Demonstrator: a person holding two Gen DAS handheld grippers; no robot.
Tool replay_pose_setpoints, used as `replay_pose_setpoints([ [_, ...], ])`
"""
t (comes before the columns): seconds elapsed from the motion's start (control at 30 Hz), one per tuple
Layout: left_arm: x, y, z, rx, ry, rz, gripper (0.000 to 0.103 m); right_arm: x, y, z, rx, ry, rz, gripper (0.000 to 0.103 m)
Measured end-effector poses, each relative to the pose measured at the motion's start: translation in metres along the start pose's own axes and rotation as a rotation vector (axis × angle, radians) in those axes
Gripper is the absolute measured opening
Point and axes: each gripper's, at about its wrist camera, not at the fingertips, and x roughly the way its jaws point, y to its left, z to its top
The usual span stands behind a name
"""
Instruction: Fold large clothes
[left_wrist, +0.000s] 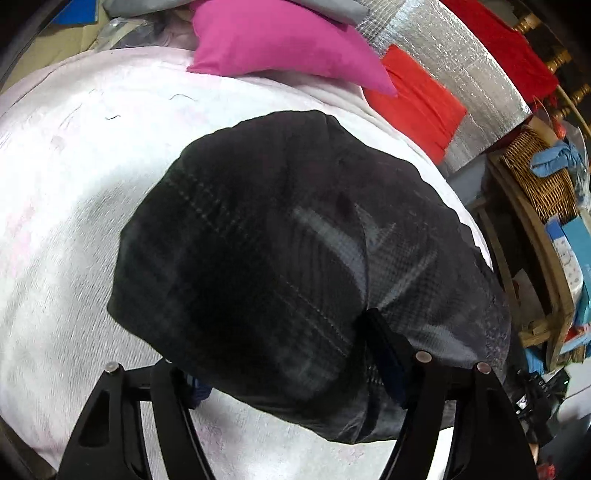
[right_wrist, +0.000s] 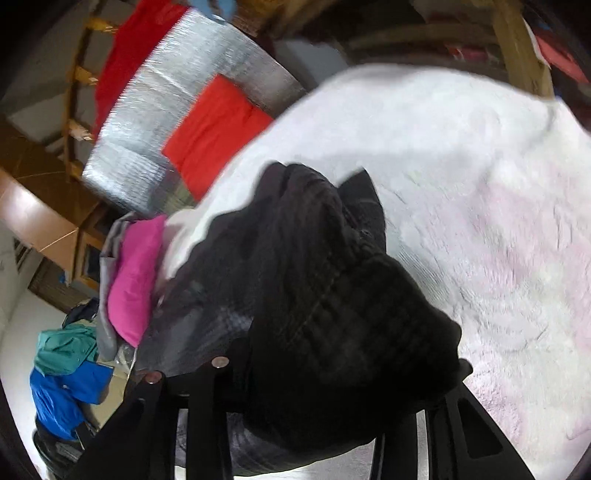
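A dark plaid garment (left_wrist: 258, 258) hangs bunched over the white-pink bed cover (left_wrist: 74, 184). It drapes over my left gripper (left_wrist: 291, 369) and hides the fingertips; the jaws look closed on its edge. In the right wrist view the same garment (right_wrist: 325, 314) is bunched over my right gripper (right_wrist: 332, 398), which grips it, fingertips hidden by cloth. The garment is lifted, its far end trailing toward the bed cover (right_wrist: 480, 184).
A magenta pillow (left_wrist: 280, 44) and a red cloth (left_wrist: 417, 99) lie at the bed's far side by a silver foil sheet (left_wrist: 461, 66). A wicker basket (left_wrist: 539, 177) and wooden shelf stand to the right. Blue and teal clothes (right_wrist: 66, 369) lie on the floor.
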Motion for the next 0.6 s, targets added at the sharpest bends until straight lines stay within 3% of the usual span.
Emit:
replay_pose_setpoints([
  [0.13, 0.002, 0.007, 0.005, -0.048, 0.032, -0.026, 0.076, 0.0, -0.012, 0.004, 0.065, 0.053, 0.05, 0.044],
  [0.2, 0.003, 0.012, 0.008, -0.087, 0.038, -0.047, 0.076, 0.004, -0.023, 0.007, 0.124, 0.08, 0.064, 0.057],
  [0.27, 0.002, 0.019, 0.012, -0.139, 0.04, -0.071, 0.076, 0.008, -0.035, 0.012, 0.203, 0.075, 0.097, 0.061],
  [0.47, -0.001, 0.048, 0.019, -0.324, 0.006, -0.161, 0.076, 0.013, -0.071, 0.028, 0.383, 0.029, 0.212, 0.063],
  [0.6, -0.008, 0.061, 0.025, -0.386, -0.065, -0.159, 0.076, 0.018, -0.066, 0.036, 0.336, 0.04, 0.224, 0.061],
])
